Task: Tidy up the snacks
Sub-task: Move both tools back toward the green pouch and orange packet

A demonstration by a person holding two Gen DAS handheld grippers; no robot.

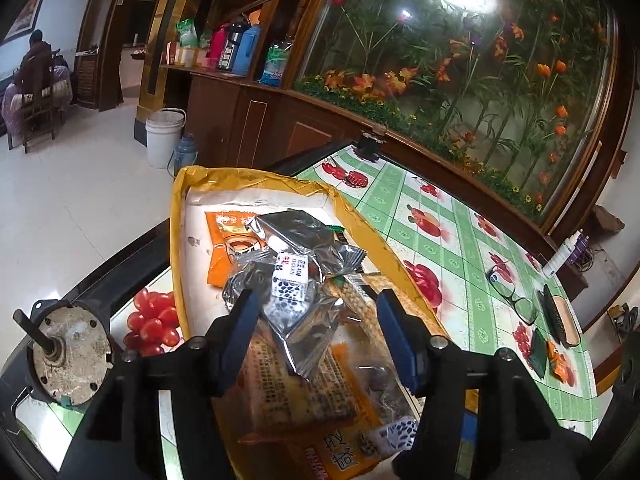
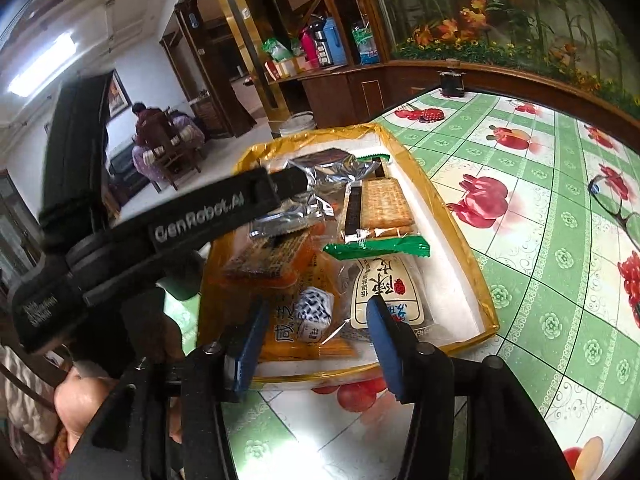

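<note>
A yellow-rimmed tray with a white floor holds a heap of snack packets. My left gripper is open over the heap. A crumpled silver foil packet and a small blue-and-white patterned sweet lie between its blue pads, which stand apart from both. My right gripper is open at the tray's near end, over another patterned sweet and an orange packet. A white packet with a green end and a cracker pack lie just beyond. The left gripper's black finger reaches over the silver foil.
The green-checked fruit tablecloth runs right of the tray. On it lie glasses, a white bottle and small green and orange packets. A round metal motor sits at the table's left edge. A person sits far off.
</note>
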